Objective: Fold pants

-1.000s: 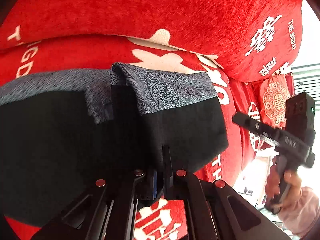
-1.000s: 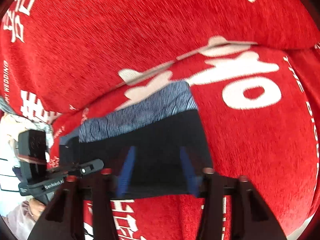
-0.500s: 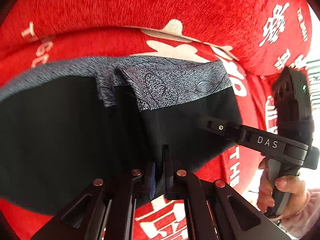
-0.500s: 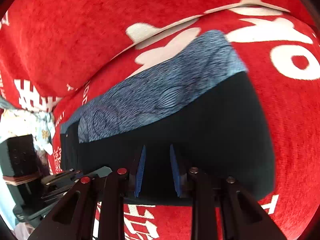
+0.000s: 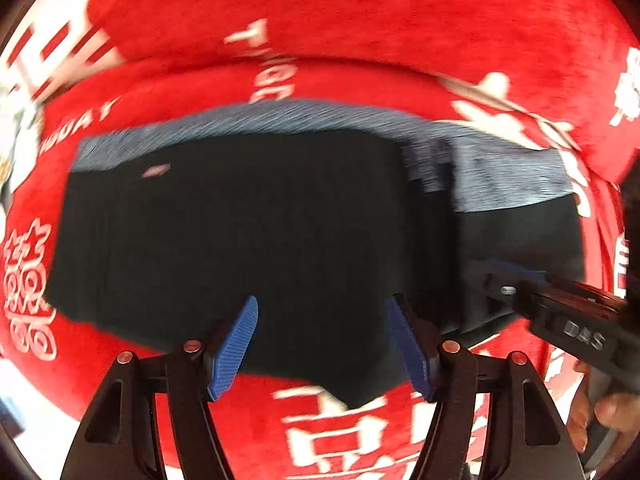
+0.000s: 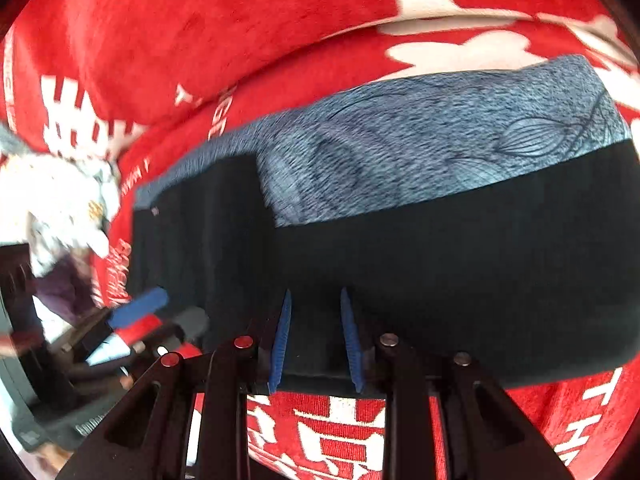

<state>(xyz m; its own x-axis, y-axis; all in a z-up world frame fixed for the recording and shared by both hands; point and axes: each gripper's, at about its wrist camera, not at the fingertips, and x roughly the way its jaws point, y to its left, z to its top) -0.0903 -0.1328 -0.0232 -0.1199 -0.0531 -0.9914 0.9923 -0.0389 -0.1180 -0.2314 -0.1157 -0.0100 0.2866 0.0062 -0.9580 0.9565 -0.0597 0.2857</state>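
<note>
Black pants (image 5: 260, 232) with a grey patterned waistband (image 6: 440, 148) lie folded on the red sofa cover (image 5: 360, 8). My left gripper (image 5: 321, 304) points down over the near edge of the pants. Its jaws are opening, and no cloth is pinched between the blue pads (image 5: 236, 344). My right gripper (image 6: 315, 292) hovers over the near edge at the other end, its jaws a narrow gap apart with nothing gripped. Each gripper shows in the other's view: the right gripper (image 5: 500, 276) at the right, the left gripper (image 6: 160, 320) blurred at the lower left.
The red cover carries white lettering (image 6: 340, 432) and rises into a back cushion (image 6: 200, 20) behind the pants. A hand (image 5: 600, 420) holds the right gripper's handle. A pale bundle (image 6: 64, 200) lies past the sofa's left end.
My left gripper let go of the pants fold, opened wide and slid left over the cloth. The right gripper came down closer to the pants, with its gap about the same.
</note>
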